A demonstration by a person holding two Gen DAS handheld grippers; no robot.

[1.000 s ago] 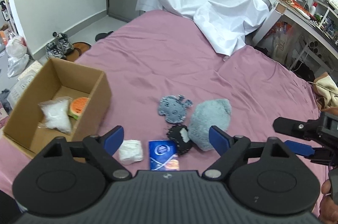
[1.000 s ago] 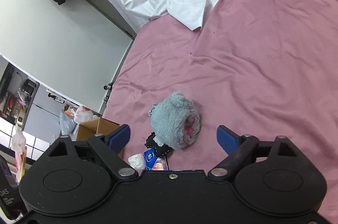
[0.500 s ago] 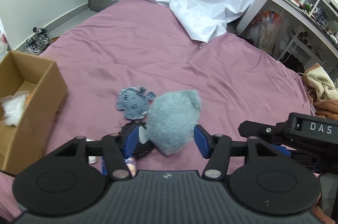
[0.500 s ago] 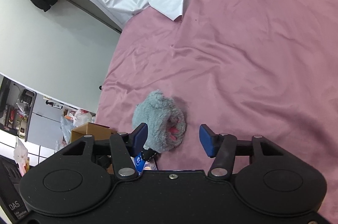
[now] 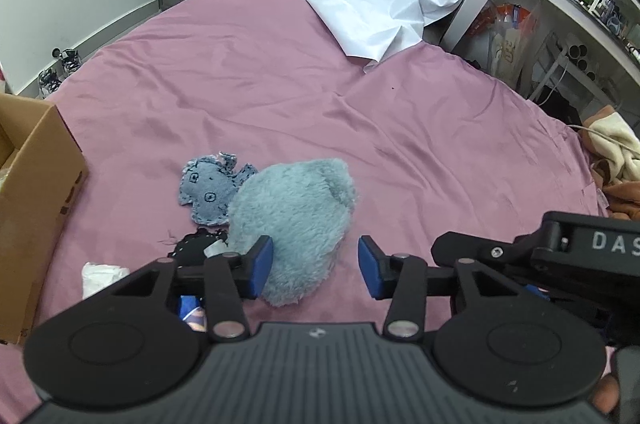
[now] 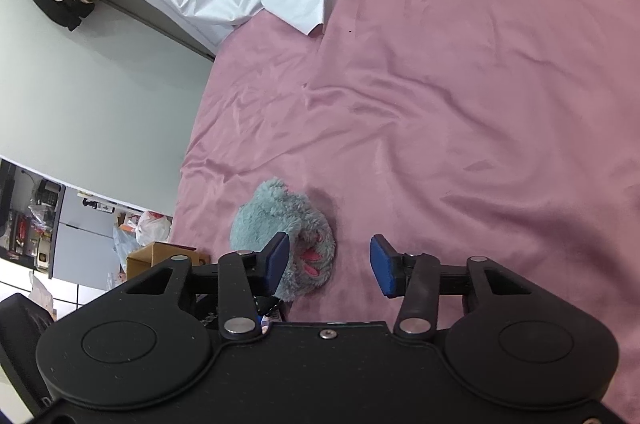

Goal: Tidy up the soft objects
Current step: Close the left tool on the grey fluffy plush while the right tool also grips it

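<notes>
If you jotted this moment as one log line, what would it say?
left tool: open, over grey plush toy | right tool: open, beside it | toy: on pink bedsheet, ungripped | cardboard box: left

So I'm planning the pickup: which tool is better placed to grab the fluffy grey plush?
Left tool: the plush sits nearer between its open fingers. The right tool is offset.

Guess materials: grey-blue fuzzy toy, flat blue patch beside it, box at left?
Grey-blue fuzzy toy: looks like long-pile synthetic plush, matte; fibres stand up, pink stitched paw pads show in the right wrist view.
Flat blue patch: probably denim, frayed stitched edges.
Box: corrugated cardboard, plain brown, matte.
</notes>
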